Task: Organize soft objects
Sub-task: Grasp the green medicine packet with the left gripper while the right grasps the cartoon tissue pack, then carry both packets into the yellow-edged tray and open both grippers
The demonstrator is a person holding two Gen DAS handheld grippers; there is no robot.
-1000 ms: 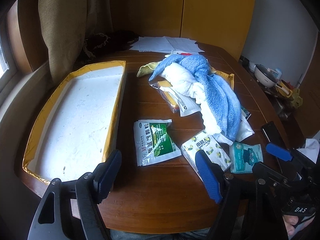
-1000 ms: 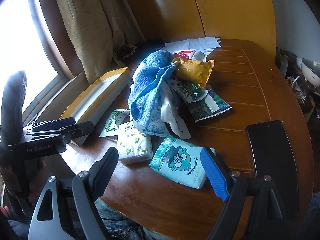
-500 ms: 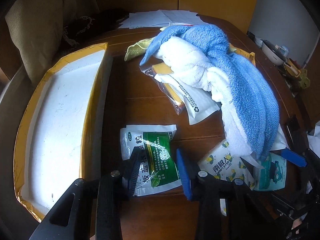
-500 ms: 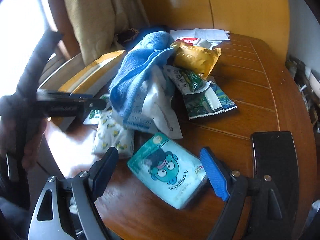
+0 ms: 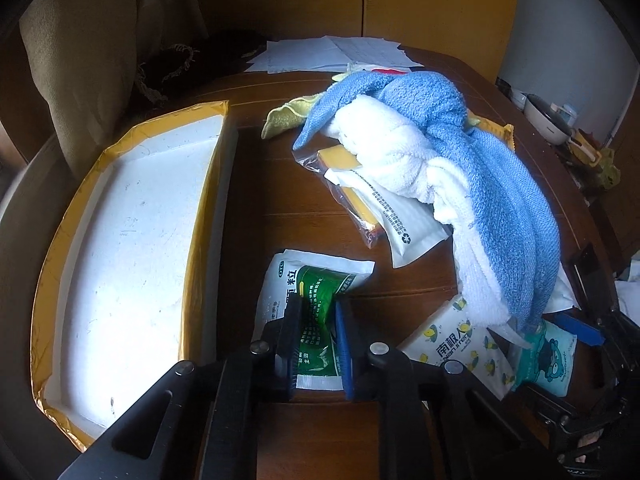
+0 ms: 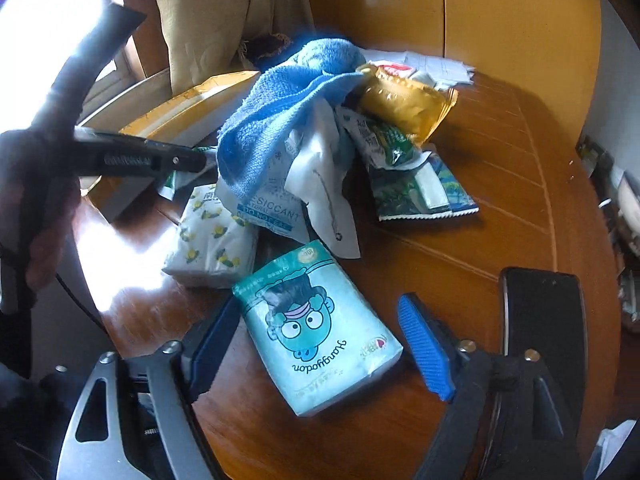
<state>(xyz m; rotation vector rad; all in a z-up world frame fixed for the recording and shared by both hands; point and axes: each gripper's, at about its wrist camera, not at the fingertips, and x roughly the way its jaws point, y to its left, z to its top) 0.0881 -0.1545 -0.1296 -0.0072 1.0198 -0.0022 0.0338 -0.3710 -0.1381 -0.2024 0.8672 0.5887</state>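
My left gripper [image 5: 317, 320] is shut on the green-and-white sachet [image 5: 316, 280], which lies on the wooden table beside the open white box with yellow edges [image 5: 120, 248]. My right gripper [image 6: 316, 340] is open, its fingers either side of the teal cartoon tissue pack [image 6: 316, 328] on the table. A lemon-print tissue pack [image 6: 212, 240] lies just left of it and also shows in the left wrist view [image 5: 460, 340]. A blue towel [image 5: 480, 152] wrapped around a white towel [image 5: 392, 148] is heaped over more packets.
A yellow snack bag [image 6: 404, 100], green packets [image 6: 416, 184] and a desiccant pouch [image 6: 276, 208] lie in the pile. A black phone [image 6: 544, 320] lies right of my right gripper. Papers [image 5: 332, 54] lie at the table's far edge. A curtain [image 5: 100, 60] hangs at the left.
My left gripper moved forward and down onto the green sachet and closed on it. My right gripper moved closer so its open fingers flank the teal tissue pack.
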